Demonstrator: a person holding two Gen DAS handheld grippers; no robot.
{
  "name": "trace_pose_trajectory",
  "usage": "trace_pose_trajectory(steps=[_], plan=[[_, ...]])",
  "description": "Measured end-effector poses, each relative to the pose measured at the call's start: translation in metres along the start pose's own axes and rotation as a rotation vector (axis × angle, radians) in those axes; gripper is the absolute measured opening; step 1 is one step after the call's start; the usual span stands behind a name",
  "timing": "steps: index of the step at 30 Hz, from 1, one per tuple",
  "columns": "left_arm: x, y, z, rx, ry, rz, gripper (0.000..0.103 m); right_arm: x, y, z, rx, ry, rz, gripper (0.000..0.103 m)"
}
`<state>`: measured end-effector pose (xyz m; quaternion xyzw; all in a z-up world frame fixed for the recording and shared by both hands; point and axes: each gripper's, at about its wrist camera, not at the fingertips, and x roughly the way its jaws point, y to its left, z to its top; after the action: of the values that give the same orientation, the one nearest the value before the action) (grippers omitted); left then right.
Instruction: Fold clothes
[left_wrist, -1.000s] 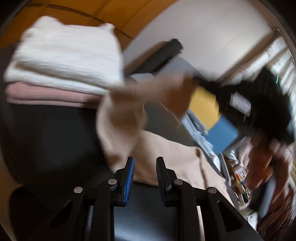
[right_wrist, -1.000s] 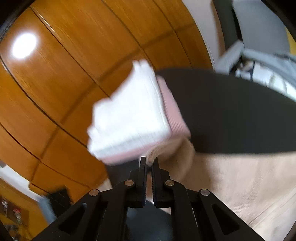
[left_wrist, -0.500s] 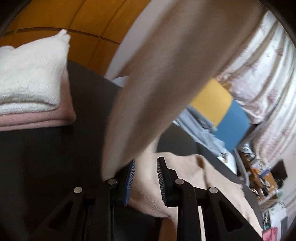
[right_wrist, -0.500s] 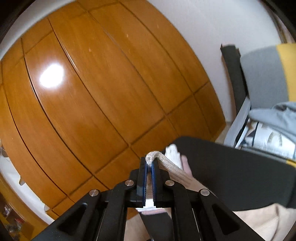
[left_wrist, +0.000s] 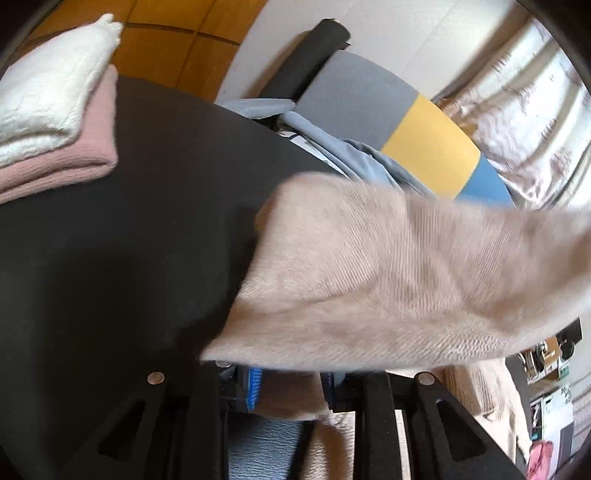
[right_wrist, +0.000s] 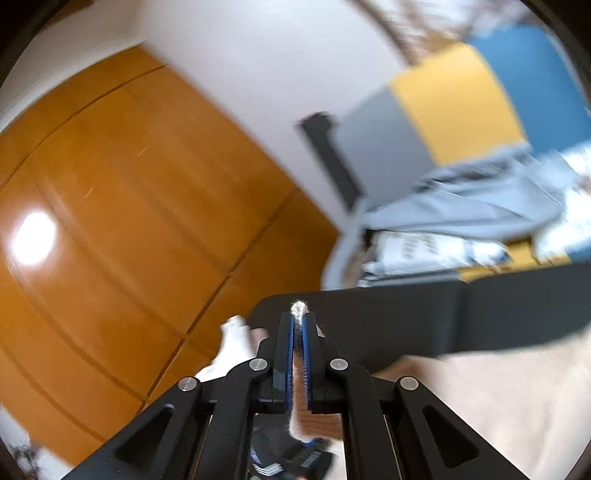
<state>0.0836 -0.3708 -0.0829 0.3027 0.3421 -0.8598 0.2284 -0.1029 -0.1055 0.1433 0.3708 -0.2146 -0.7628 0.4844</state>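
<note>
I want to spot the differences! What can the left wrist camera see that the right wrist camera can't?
Only the left wrist view shows the shiny curtain and the pink folded cloth under the white towel. Only the right wrist view shows the right tool pinching the beige sweater. Both show the sweater, the black table and the grey, yellow and blue chair.
</note>
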Motion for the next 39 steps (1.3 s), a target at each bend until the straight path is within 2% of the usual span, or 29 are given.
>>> trace_pose_trajectory(steps=[5, 8, 10, 13, 17, 20, 21, 22, 23, 24, 26, 28, 29, 30, 31, 32, 33, 35, 39], plan=[[-0.004, -0.019, -0.012, 0.073, 0.056, -0.029, 0.024, -0.039, -0.101, -0.013, 0.181, -0.037, -0.150, 0.005], [-0.013, -0.028, -0.025, 0.130, 0.083, -0.043, 0.024, -0.048, -0.158, -0.024, 0.281, -0.018, -0.216, 0.005], [-0.023, -0.033, -0.037, 0.185, 0.074, -0.030, 0.024, -0.045, -0.188, -0.035, 0.327, 0.011, -0.258, 0.005], [-0.034, -0.041, -0.053, 0.257, 0.055, -0.007, 0.024, -0.036, -0.223, -0.049, 0.375, 0.035, -0.307, 0.005], [-0.035, -0.048, -0.059, 0.316, 0.029, 0.027, 0.025, -0.026, -0.251, -0.056, 0.413, 0.026, -0.326, 0.005], [-0.034, -0.044, -0.056, 0.339, 0.013, 0.043, 0.025, -0.028, -0.256, -0.062, 0.431, 0.036, -0.325, 0.013], [-0.032, -0.044, -0.056, 0.343, 0.011, 0.046, 0.025, -0.030, -0.257, -0.065, 0.435, 0.035, -0.320, 0.031], [-0.030, -0.044, -0.055, 0.347, 0.008, 0.050, 0.025, -0.032, -0.256, -0.070, 0.426, 0.033, -0.325, 0.060], [-0.028, -0.044, -0.054, 0.350, 0.006, 0.054, 0.025, -0.035, -0.256, -0.075, 0.417, 0.030, -0.330, 0.071], [-0.026, -0.045, -0.053, 0.354, 0.004, 0.057, 0.025, -0.037, -0.254, -0.080, 0.403, 0.028, -0.338, 0.074], [-0.022, -0.047, -0.050, 0.372, 0.003, 0.077, 0.025, -0.040, -0.247, -0.091, 0.346, 0.034, -0.356, 0.071], [-0.018, -0.050, -0.045, 0.402, 0.002, 0.118, 0.025, -0.034, -0.241, -0.097, 0.293, 0.056, -0.351, 0.059], [-0.017, -0.050, -0.043, 0.416, 0.001, 0.140, 0.025, -0.029, -0.238, -0.099, 0.266, 0.072, -0.355, 0.057], [-0.015, -0.050, -0.041, 0.416, 0.005, 0.160, 0.025, -0.021, -0.235, -0.099, 0.244, 0.096, -0.380, 0.047], [-0.017, -0.049, -0.039, 0.390, 0.014, 0.162, 0.025, -0.013, -0.232, -0.099, 0.220, 0.118, -0.408, 0.022], [-0.018, -0.048, -0.038, 0.365, 0.023, 0.165, 0.025, -0.007, -0.229, -0.098, 0.187, 0.134, -0.454, 0.009], [-0.020, -0.047, -0.037, 0.340, 0.031, 0.165, 0.025, -0.001, -0.225, -0.097, 0.154, 0.146, -0.495, 0.004], [-0.026, -0.043, -0.044, 0.305, 0.027, 0.130, 0.025, -0.005, -0.210, -0.091, 0.078, 0.113, -0.522, 0.004], [-0.029, -0.048, -0.060, 0.396, -0.038, 0.160, 0.025, -0.025, -0.177, -0.079, -0.080, 0.027, -0.605, 0.003]])
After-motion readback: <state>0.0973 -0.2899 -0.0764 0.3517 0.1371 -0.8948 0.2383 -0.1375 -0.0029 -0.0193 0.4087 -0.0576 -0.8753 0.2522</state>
